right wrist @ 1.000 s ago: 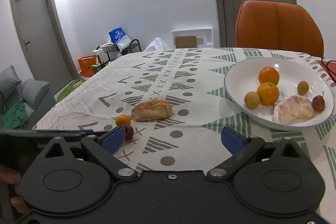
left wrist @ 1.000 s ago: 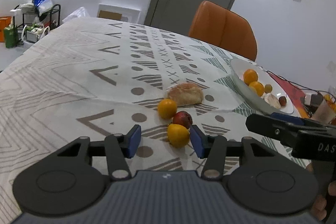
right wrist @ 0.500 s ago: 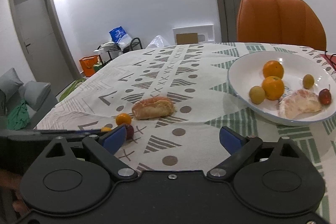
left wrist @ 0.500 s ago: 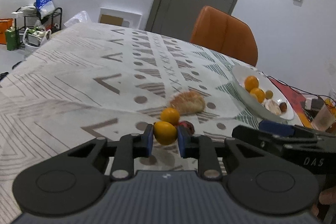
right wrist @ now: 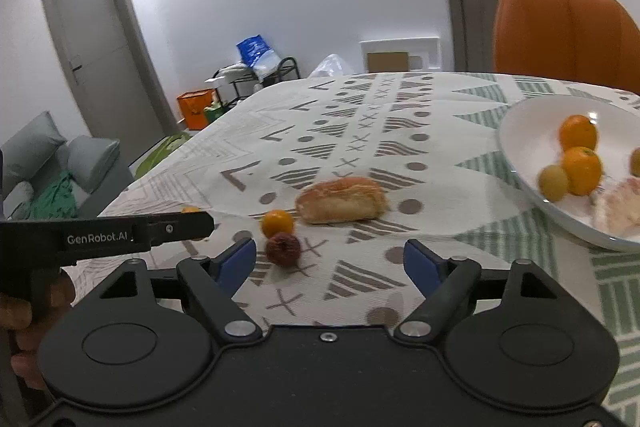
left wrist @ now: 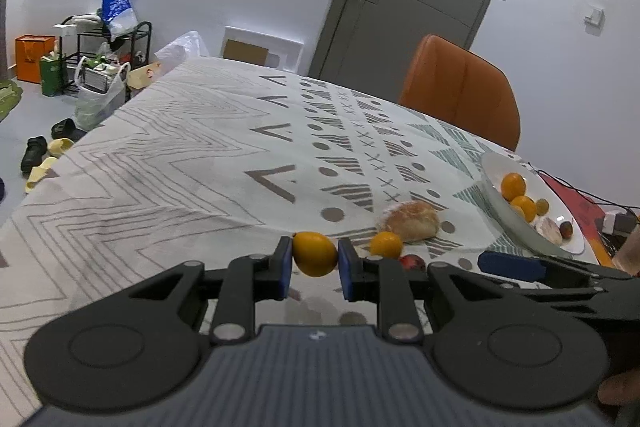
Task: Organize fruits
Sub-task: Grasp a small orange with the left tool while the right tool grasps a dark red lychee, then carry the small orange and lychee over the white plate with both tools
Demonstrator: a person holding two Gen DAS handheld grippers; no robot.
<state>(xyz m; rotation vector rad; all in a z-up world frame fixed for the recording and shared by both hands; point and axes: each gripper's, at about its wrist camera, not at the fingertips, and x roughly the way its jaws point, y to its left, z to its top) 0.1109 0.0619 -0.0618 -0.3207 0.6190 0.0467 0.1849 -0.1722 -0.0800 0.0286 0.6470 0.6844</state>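
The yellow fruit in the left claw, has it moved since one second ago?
Yes. The yellow fruit was lying close to the red fruit on the tablecloth; now it sits lifted, clamped in the left claw, left of the small orange.

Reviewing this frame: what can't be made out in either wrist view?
- White plate, right wrist view: right side cut off by the picture edge, contents smeared by motion blur.
- Dark red fruit, left wrist view: mostly hidden behind the left gripper holding the yellow citrus.
- Right gripper: open, nothing between; its target is unclear.
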